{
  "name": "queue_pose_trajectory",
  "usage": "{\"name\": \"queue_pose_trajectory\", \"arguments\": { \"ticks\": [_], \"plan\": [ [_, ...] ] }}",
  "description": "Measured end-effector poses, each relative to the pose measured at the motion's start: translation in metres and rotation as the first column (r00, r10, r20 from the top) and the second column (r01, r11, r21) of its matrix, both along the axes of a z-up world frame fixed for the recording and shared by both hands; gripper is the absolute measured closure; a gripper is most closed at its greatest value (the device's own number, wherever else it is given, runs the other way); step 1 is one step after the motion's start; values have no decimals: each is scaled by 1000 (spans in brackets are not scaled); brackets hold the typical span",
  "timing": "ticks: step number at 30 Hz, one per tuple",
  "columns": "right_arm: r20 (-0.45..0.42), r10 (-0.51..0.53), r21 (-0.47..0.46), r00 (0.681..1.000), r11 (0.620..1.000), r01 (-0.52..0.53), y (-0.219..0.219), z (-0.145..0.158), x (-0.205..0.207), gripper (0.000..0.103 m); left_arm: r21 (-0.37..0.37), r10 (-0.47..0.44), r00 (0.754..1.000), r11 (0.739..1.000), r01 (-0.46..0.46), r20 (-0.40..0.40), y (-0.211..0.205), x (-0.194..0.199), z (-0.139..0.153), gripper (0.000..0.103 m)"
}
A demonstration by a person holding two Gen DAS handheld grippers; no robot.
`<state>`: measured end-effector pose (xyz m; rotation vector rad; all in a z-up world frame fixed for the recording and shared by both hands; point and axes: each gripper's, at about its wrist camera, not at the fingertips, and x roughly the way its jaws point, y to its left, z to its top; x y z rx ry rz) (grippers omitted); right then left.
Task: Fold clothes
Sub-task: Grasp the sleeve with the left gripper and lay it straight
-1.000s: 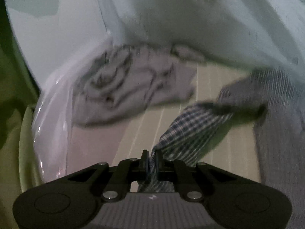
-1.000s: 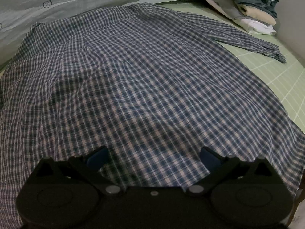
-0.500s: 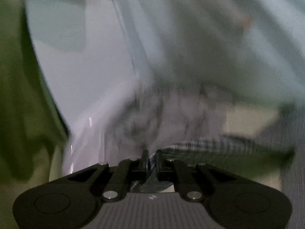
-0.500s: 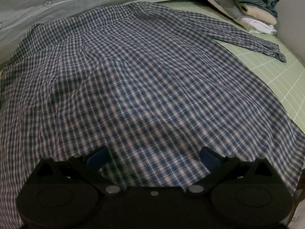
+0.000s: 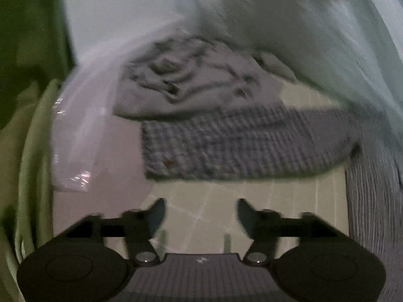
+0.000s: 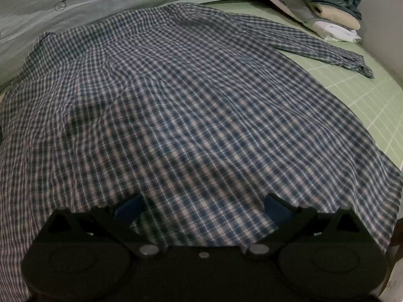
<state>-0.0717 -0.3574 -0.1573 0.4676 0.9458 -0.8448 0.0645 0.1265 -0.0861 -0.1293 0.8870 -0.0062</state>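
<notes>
A blue-and-white checked shirt [image 6: 191,105] lies spread flat on the green gridded mat [image 6: 365,95]. Its right sleeve [image 6: 325,50] stretches out toward the right. In the left wrist view its left sleeve [image 5: 239,143] lies flat across the mat [image 5: 214,209], and the shirt's body [image 5: 372,191] shows at the right. My left gripper [image 5: 201,214] is open and empty, just short of that sleeve. My right gripper [image 6: 202,207] is open over the shirt's lower hem, with cloth lying between the fingers.
A crumpled grey garment [image 5: 191,85] lies on a clear plastic bag [image 5: 78,136] beyond the sleeve. A pale bedsheet with a carrot print [image 6: 75,2] borders the far side. A stack of folded clothes [image 6: 325,7] sits at the far right corner.
My left gripper was shut on the left sleeve and carried it; now it has opened and the sleeve lies flat on the mat. The right gripper has stayed put.
</notes>
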Motion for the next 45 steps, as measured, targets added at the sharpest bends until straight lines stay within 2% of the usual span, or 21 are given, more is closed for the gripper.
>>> {"name": "queue_pose_trajectory", "arguments": {
  "ticks": [3, 5, 11, 13, 14, 15, 16, 18, 20, 22, 25, 32, 36, 39, 45],
  "plan": [
    [2, -7, -3, 1000, 1000, 7, 1, 0, 0, 0, -48, 76, 997, 996, -75, 5, 14, 14, 0, 24],
    [3, -9, -5, 1000, 1000, 9, 1, 0, 0, 0, -81, 110, 994, 991, -110, -8, 21, 30, -7, 23],
    [1, -24, -6, 1000, 1000, 24, 3, 0, 0, 0, -59, 163, 983, 984, -168, -82, 30, 69, -27, 26],
    [0, -33, -3, 999, 999, 33, 3, 1, 1, 0, -53, 152, 984, 986, -157, -91, 29, 72, -30, 37],
    [0, -38, -3, 999, 999, 38, 4, 1, 1, 0, -45, 145, 984, 988, -150, -98, 27, 73, -33, 53],
    [1, -42, -3, 999, 999, 42, 4, 1, 1, 0, -35, 139, 984, 989, -144, -107, 26, 73, -35, 73],
    [2, -46, -5, 999, 999, 46, 5, 0, 0, 0, -17, 136, 985, 990, -139, -109, 25, 73, -37, 84],
    [5, -49, -8, 999, 999, 49, 7, 0, -1, 0, -7, 118, 989, 993, -119, -91, 25, 70, -37, 91],
    [6, -42, -8, 999, 999, 42, 6, 0, -3, 0, 36, 119, 989, 993, -116, -83, 25, 66, -34, 101],
    [5, -33, -5, 999, 999, 33, 5, 0, -5, 0, 64, 131, 988, 990, -126, -83, 29, 61, -33, 101],
    [-3, -17, 7, 1000, 1000, 17, 4, 1, -6, 0, 53, 171, 980, 985, -166, -101, 45, 52, -36, 100],
    [-36, 79, 47, 996, 996, -77, -9, 4, -11, 0, 84, 144, 986, 987, -137, -80, 33, 38, -25, 95],
    [-54, 61, -24, 997, 998, -62, -24, 11, -24, 0, 61, 114, 992, 992, -111, -48, 18, 29, -11, 71],
    [-58, 16, -67, 998, 998, -20, -47, 15, -38, 0, 65, 83, 996, 995, -81, -31, 0, 22, -2, 61],
    [-81, -75, -107, 994, 992, 67, -111, 13, -66, 1, 46, 15, 999, 999, -14, -37, -51, 0, 10, 59]
  ]
}}
